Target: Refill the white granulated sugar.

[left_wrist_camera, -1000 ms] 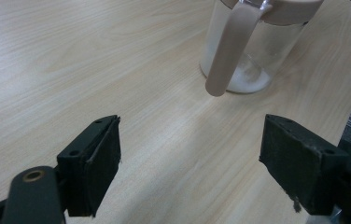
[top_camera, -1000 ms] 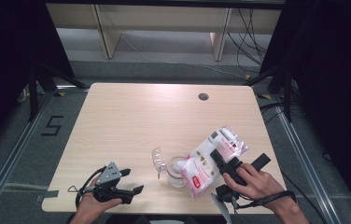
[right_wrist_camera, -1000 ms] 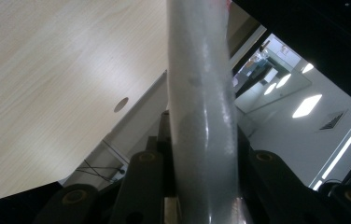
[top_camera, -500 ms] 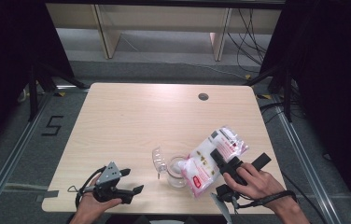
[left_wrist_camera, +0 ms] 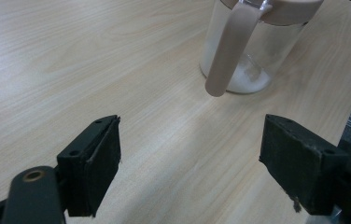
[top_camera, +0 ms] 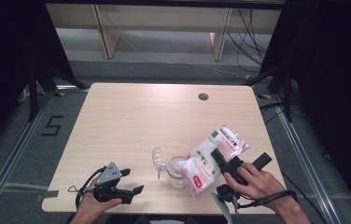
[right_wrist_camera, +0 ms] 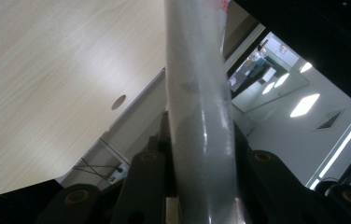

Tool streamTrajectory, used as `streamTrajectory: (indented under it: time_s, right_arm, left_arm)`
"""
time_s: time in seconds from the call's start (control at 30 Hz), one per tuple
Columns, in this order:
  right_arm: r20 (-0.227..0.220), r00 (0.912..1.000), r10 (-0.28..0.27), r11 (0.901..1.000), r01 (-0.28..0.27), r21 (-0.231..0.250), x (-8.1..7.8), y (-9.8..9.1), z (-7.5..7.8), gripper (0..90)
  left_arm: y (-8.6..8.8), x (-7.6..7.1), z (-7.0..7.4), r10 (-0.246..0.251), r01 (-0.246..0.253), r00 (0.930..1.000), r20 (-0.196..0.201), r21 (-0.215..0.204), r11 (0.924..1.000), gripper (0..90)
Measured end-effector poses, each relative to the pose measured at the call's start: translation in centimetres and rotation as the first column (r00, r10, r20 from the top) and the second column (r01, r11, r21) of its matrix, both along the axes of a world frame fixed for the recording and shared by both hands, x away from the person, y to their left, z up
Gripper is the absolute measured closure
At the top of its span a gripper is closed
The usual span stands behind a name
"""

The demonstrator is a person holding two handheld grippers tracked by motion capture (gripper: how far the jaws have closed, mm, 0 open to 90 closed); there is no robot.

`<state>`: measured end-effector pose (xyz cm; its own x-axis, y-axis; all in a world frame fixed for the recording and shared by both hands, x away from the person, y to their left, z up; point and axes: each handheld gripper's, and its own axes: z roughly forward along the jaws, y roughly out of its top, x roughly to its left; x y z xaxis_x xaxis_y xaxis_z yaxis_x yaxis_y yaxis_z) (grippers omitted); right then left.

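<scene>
Plastic bag (top_camera: 213, 156): clamped in right gripper (top_camera: 224, 161), tilted over jar (top_camera: 177, 171)
Left gripper (top_camera: 134, 181): jaws apart, nothing between them

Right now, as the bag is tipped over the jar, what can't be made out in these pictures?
- Bag print: too small in the high view.
- Bag mouth and any pouring: hidden behind the bag where it overlaps the jar.
- Jar top: cut off by the upper edge in the left gripper view.
- Right hand-held gripper pads: covered by the bag in the right gripper view.
</scene>
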<state>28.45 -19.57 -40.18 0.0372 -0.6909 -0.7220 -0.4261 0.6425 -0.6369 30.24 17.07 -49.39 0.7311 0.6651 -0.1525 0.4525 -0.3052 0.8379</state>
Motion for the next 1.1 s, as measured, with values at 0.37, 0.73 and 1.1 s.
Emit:
streamTrajectory:
  time_s: [0.37, 0.73, 1.1]
  right_arm:
    - [0.009, 0.9999, -0.009, 1.0, 0.009, -0.003, -0.01, -0.12, 0.1, 76.4]
    - [0.008, 0.9999, -0.008, 0.9998, 0.008, -0.017, 0.08, -0.21, 0.29, 76.8]
    - [0.003, 1.0, 0.005, 0.9996, -0.004, -0.027, 0.22, -0.17, 0.14, 77.0]
  left_arm:
    - [-0.03, 0.01, 0.04, -0.001, 0.001, 1.0, -0.003, -0.003, 1.0, 19.9]
    - [0.09, -0.03, 0.19, -0.006, 0.006, 0.9999, 0.011, 0.014, 0.9999, 19.9]
    - [-0.02, 0.0, 0.06, -0.002, 0.002, 1.0, -0.004, -0.003, 1.0, 19.8]
